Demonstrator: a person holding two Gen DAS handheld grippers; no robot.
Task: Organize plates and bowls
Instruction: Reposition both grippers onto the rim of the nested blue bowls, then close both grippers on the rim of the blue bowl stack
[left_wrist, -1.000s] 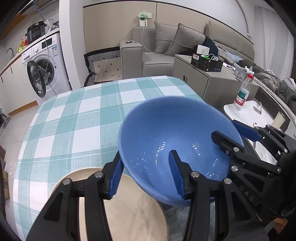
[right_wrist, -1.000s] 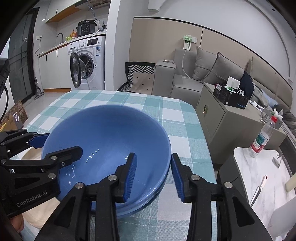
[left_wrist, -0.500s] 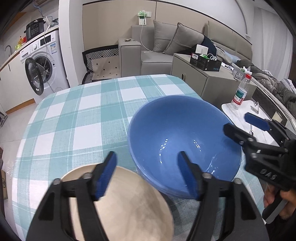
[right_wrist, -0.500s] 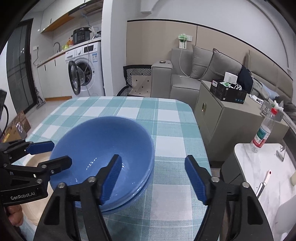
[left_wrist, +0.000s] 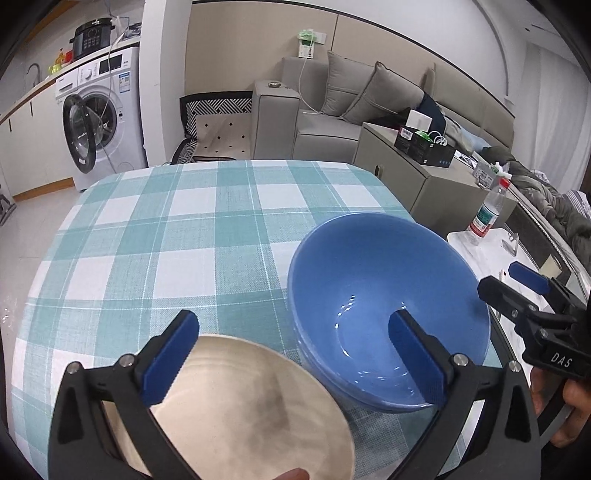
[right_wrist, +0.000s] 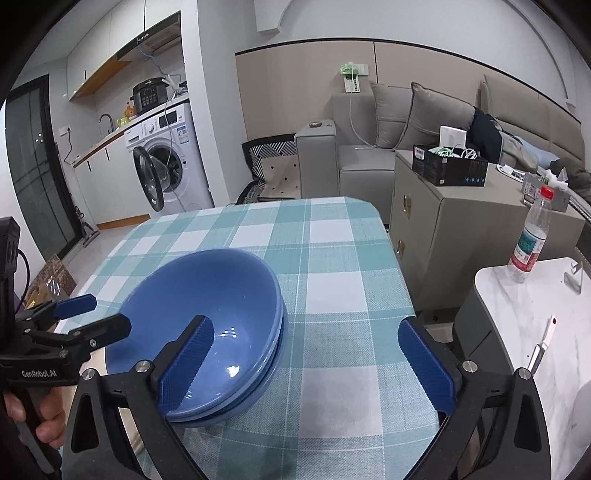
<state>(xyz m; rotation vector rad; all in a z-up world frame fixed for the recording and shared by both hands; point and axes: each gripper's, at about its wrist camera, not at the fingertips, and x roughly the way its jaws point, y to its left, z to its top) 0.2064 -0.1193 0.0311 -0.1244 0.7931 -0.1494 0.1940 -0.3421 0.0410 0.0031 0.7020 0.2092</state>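
Both my left gripper (left_wrist: 291, 362) and right gripper (right_wrist: 306, 360) have just been opening, holding nothing; I should back away level, clear of the stacked bowls (right_wrist: 207, 317).

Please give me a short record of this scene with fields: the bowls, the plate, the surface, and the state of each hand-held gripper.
bowls: blue bowls, nested in one stack, upright
plate: beige plate, beside the stack
surface: checked tablecloth
left hand-held gripper: jaws just opened, holds nothing
right hand-held gripper: jaws just opened, off the bowl rim
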